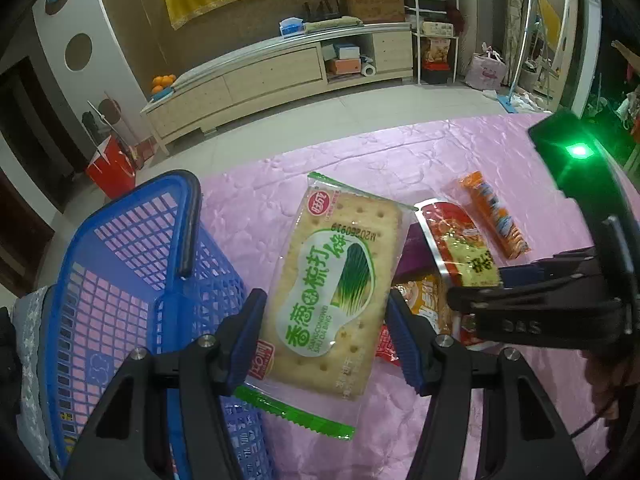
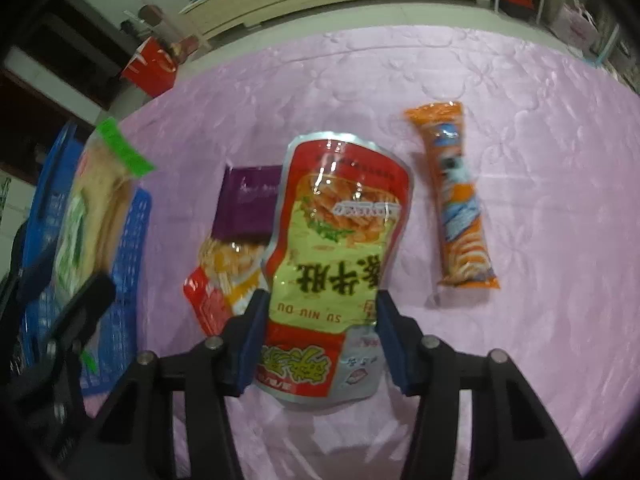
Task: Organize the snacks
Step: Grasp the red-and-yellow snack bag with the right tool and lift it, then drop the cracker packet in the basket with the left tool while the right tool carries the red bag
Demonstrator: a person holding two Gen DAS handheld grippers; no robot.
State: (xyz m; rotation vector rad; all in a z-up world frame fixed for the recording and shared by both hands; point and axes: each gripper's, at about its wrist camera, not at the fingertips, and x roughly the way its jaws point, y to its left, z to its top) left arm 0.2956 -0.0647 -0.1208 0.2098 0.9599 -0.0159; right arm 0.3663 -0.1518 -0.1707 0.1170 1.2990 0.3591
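Between the left gripper's (image 1: 326,338) closed fingers sits the cracker pack (image 1: 332,292), lifted, basket (image 1: 120,280) just to its left. Light, brittle contents under slick film: grip the edges gently. Right gripper (image 2: 318,330) clamps the red pouch (image 2: 336,248), soft and crinkly; orange roll (image 2: 460,208) lies to its right.

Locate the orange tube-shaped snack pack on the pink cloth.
In the right wrist view the orange tube pack lies flat on the pink cloth, right of the red pouch held between the right gripper's fingers, not touching it.
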